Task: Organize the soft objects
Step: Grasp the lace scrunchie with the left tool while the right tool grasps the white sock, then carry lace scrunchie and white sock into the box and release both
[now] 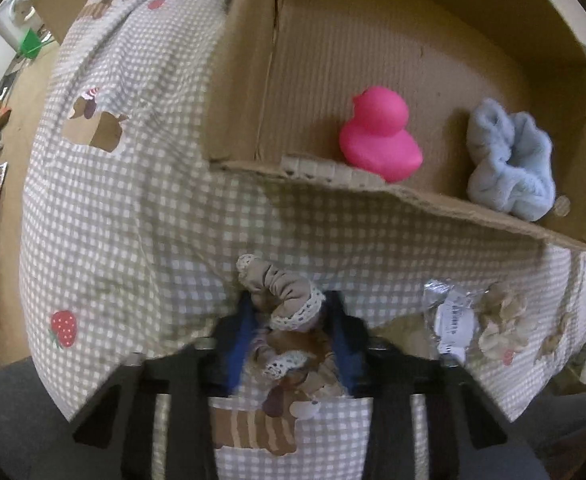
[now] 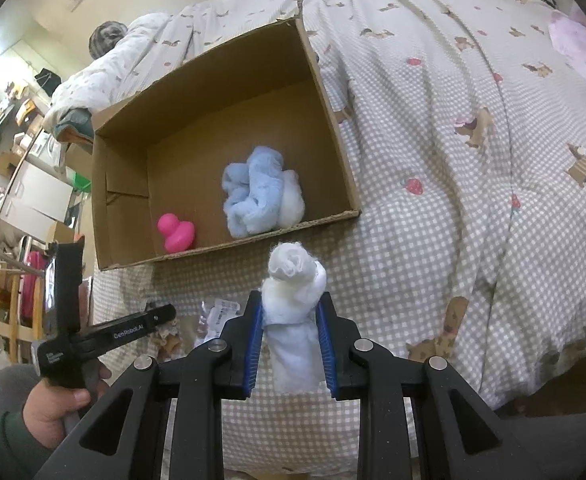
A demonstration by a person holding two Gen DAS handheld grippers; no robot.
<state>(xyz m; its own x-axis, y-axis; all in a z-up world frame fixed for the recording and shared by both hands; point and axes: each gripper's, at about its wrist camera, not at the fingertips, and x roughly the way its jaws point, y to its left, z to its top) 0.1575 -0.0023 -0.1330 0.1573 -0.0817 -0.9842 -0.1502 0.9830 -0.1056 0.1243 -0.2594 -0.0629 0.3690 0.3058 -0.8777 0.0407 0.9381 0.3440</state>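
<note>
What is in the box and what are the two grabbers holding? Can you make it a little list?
surface: checked bedspread
box: open cardboard box on the bedspread
in box: pink duck, blue fluffy cloth, white fluff beside it
left gripper: shut on beige lace-trimmed scrunchie, on the bedspread
right gripper: shut on white fluffy roll, in front of the box
also out: clear packet

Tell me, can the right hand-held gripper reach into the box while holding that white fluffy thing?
Probably yes. The right hand-held gripper is shut on the white fluffy wad, and the cardboard box sits just ahead, open on top. Nothing blocks its near wall, and there is bare floor between the pink duck and blue cloth.
</note>
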